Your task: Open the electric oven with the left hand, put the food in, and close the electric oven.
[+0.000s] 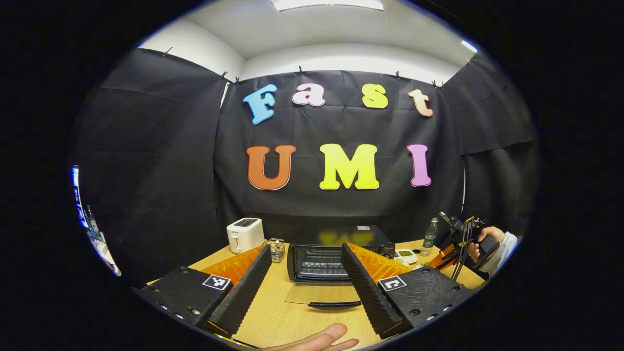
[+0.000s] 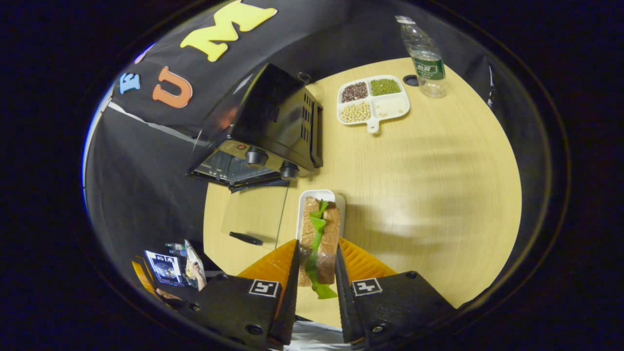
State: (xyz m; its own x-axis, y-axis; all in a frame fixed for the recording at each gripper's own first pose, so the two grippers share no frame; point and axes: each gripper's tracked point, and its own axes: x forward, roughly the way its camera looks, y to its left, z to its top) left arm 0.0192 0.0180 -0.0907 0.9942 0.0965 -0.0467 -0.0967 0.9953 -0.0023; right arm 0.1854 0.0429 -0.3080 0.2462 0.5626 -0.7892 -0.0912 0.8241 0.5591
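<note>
Gripping a sandwich (image 2: 319, 243) of brown bread and green lettuce between both fingers, the right tool (image 2: 316, 273) holds it over a white oblong tray (image 2: 341, 200) on the wooden desk (image 2: 429, 195). Just left of the tray in the right gripper view, the black electric oven (image 2: 273, 122) stands with its glass door (image 2: 253, 214) folded down flat onto the desk, handle at the near edge. A divided dish of beans (image 2: 373, 100) and a water bottle (image 2: 425, 58) sit farther off.

In the left gripper view, the left tool (image 1: 302, 287) is spread wide with nothing between its fingers, facing the oven's open cavity (image 1: 319, 263). A white toaster (image 1: 245, 234) and a small glass jar (image 1: 277, 249) stand to the oven's left, and a bare hand (image 1: 317, 341) shows at the near edge.
</note>
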